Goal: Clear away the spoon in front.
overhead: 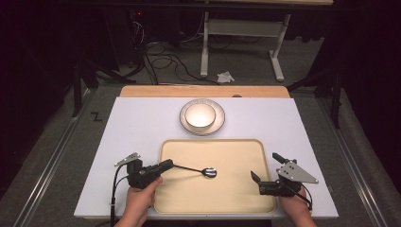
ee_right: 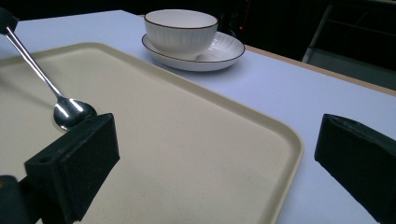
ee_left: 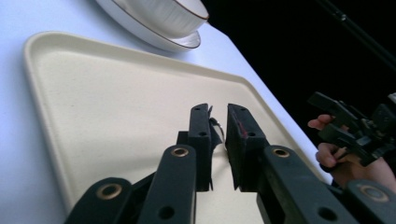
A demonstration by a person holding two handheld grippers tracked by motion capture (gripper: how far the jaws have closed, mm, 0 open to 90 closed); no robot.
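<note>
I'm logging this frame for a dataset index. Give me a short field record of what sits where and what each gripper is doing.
surface: white table top
tray: beige tray, near the person, lying flat
bowl: white bowl standing in a saucer, beyond the tray
spoon: metal spoon, over the tray, handle held at the left
left gripper: shut on the spoon handle
right gripper: fingers wide apart, holding nothing, at the tray's right edge
floor: cables and a crumpled paper behind the table
</note>
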